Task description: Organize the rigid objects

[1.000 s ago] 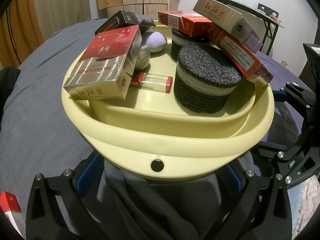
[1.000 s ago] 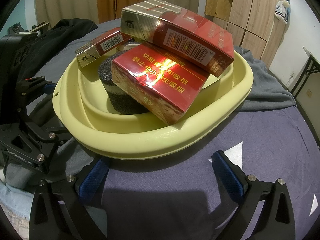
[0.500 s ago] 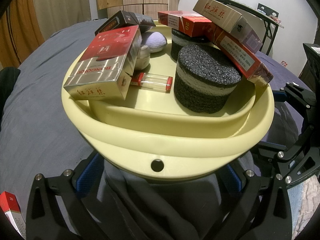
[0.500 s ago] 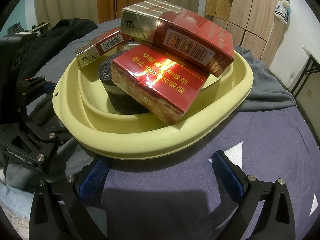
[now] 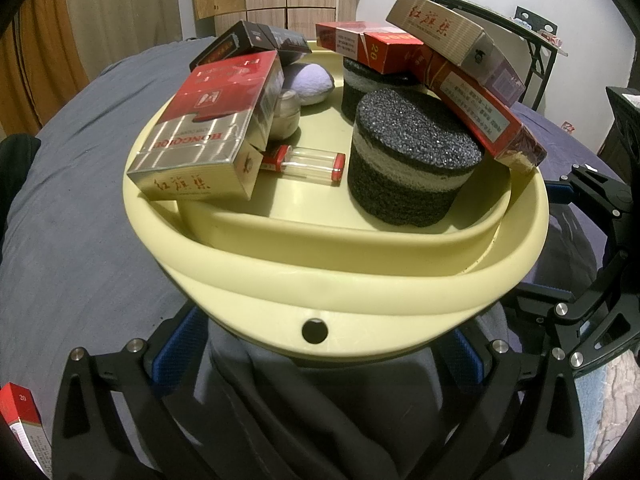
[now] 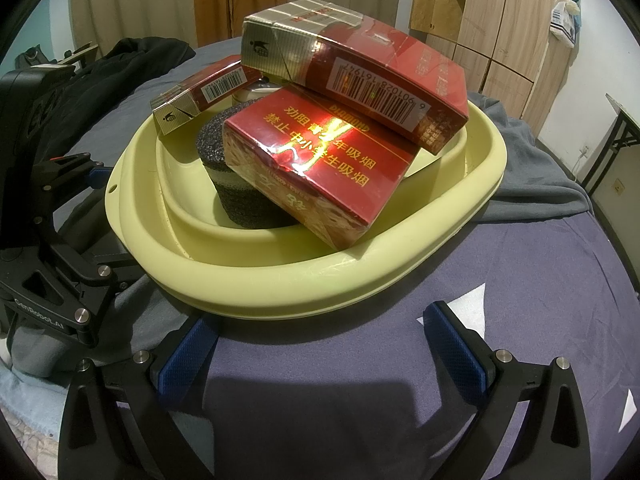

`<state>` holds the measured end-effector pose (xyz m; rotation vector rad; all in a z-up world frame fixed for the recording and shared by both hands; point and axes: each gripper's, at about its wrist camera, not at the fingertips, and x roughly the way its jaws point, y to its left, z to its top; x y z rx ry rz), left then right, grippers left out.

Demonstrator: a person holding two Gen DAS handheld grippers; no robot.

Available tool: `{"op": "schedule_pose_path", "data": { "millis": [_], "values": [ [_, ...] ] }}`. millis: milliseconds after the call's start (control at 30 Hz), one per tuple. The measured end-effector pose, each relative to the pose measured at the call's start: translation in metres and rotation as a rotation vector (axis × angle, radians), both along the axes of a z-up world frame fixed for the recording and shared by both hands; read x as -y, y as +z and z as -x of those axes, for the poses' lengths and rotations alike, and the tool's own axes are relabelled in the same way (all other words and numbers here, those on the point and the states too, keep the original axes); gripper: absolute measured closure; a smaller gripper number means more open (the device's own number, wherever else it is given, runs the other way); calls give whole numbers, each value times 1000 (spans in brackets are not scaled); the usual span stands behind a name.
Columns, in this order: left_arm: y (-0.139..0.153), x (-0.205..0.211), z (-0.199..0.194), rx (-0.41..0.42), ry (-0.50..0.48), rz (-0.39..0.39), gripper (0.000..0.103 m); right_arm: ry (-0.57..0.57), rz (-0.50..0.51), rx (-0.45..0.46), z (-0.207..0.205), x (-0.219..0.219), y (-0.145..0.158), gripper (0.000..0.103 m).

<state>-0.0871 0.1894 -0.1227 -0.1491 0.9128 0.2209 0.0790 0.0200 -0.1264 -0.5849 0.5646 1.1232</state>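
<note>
Yellow plastic basin [image 5: 332,280] sits on a grey-sheeted bed [image 5: 72,208], heaped with cigarette packs — a silver-red pack [image 5: 208,136] on its left rim, a red pack [image 6: 316,172] propped on a black sponge [image 5: 412,160] — plus a clear lighter [image 5: 304,162]. Left gripper [image 5: 320,364] and right gripper [image 6: 320,344] both stand with fingers apart, empty, just short of the basin's near rim.

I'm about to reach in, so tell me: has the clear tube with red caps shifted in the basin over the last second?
No. The clear tube with red caps lies in the same spot, between the Hongqiqu pack and the black foam puck.
</note>
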Motion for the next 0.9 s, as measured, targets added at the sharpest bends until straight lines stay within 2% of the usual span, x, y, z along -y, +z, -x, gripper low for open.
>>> {"op": "schedule_pose_path", "data": {
  "millis": [900],
  "values": [
    [0,0,0,0,0,1,0,-1,0,0,-1,-2,0,0]
  ]
}}
